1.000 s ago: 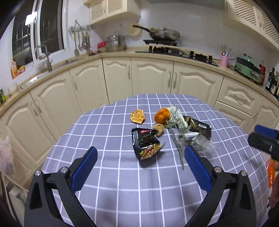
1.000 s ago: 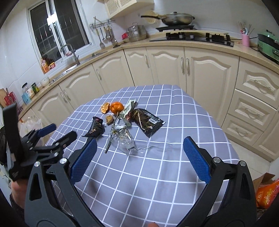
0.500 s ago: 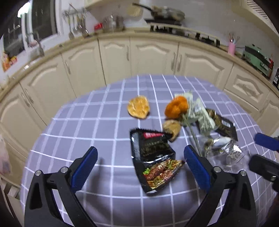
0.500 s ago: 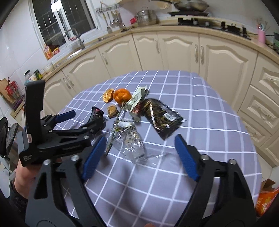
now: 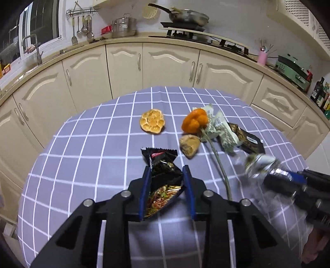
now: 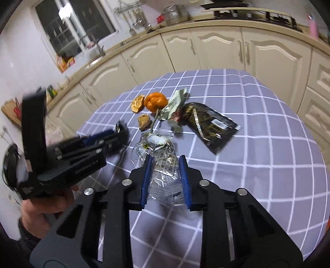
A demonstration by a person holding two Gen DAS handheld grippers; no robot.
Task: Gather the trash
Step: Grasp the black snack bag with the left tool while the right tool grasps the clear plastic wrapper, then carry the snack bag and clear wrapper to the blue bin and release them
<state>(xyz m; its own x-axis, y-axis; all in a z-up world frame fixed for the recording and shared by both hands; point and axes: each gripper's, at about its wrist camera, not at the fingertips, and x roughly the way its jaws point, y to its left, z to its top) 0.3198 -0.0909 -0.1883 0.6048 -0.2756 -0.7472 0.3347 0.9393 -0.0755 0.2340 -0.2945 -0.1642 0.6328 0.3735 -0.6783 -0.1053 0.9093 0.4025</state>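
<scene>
On the purple checked tablecloth (image 5: 92, 144) my left gripper (image 5: 166, 171) is closing, and its blue pads press both sides of a black snack wrapper (image 5: 163, 162) with a colourful open end. My right gripper (image 6: 165, 162) is closing too, its pads squeezing a clear crinkled plastic wrapper (image 6: 163, 148). Beyond them lie an orange peel (image 5: 152, 121), a tangerine (image 5: 193, 121), a brown lump (image 5: 189, 145), a green-white wrapper (image 5: 220, 127) and a dark foil wrapper (image 6: 210, 125). A thin stem (image 5: 220, 165) runs between the two grippers.
The two grippers work side by side, close together; a hand (image 6: 41, 212) holds the left one. Cream cabinets (image 5: 171, 64) curve round the far side of the table, with a hob and pan (image 5: 185, 18) on the counter above.
Both grippers have come down and forward onto the table. Their jaws have gone from wide open to narrow, the left around the black snack wrapper, the right around the clear wrapper.
</scene>
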